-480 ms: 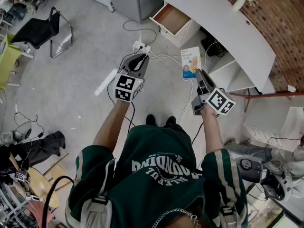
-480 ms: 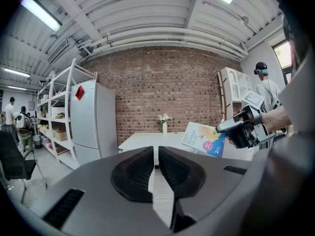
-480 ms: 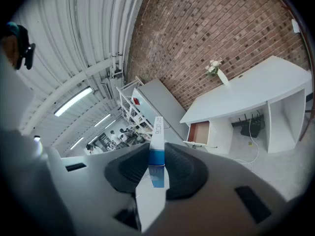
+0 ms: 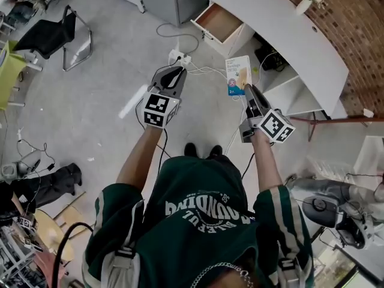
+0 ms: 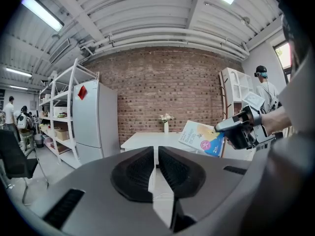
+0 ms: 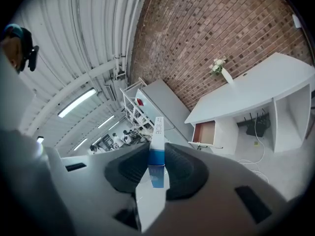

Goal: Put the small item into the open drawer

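Transport step: the right gripper (image 4: 246, 91), jaws clamped edge-on upon the bandage box (image 4: 238, 74), likely must next advance to the open drawer (image 4: 219, 23) well ahead; the left gripper (image 4: 174, 75) is closed and empty.

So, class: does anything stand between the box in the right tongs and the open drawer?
Nothing visible does. The box, clamped in the right tongs, has only open air between it and the open drawer. Cables lie on the floor below, out of the path.

Two grippers (image 4: 177, 71) (image 4: 246, 89), one box (image 4: 239, 74), one open drawer (image 4: 217, 23), one desk (image 4: 282, 29), one chair (image 4: 51, 38)
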`<state>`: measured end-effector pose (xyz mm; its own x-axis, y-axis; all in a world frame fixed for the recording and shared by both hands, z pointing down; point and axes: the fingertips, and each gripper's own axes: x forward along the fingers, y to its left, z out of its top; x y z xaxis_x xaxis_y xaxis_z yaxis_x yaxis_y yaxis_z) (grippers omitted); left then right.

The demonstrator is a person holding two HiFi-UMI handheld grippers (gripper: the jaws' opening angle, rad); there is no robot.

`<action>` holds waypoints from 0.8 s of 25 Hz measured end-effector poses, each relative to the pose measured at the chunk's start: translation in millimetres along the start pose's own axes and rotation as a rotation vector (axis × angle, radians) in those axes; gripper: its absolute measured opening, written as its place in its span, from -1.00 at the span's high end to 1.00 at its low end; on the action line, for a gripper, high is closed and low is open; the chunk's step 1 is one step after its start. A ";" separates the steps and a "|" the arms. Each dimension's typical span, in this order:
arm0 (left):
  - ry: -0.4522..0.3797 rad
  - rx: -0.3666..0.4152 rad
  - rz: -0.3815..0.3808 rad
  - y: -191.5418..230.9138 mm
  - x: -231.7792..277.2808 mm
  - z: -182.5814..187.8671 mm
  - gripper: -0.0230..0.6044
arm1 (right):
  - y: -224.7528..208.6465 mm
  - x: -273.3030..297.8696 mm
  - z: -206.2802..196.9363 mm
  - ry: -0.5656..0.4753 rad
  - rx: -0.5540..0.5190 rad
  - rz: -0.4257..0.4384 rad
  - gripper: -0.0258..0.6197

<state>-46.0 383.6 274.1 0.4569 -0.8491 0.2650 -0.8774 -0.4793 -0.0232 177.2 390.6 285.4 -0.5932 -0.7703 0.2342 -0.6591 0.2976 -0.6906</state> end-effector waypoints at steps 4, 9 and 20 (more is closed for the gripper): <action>0.003 0.000 -0.001 2.7 -2.0 -3.9 0.79 | 0.4 2.2 -4.6 0.002 0.013 0.006 0.57; 0.000 0.004 -0.004 6.1 -7.7 -2.8 0.79 | 5.1 2.4 -7.6 0.005 0.010 0.007 0.57; -0.002 0.007 -0.020 17.8 -16.9 -4.1 0.80 | 19.6 8.6 -11.7 -0.011 -0.014 -0.008 0.57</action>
<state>-69.9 390.4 273.1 0.4749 -0.8398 0.2632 -0.8669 -0.4979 -0.0244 153.8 396.4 281.9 -0.5826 -0.7788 0.2322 -0.6703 0.2989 -0.6793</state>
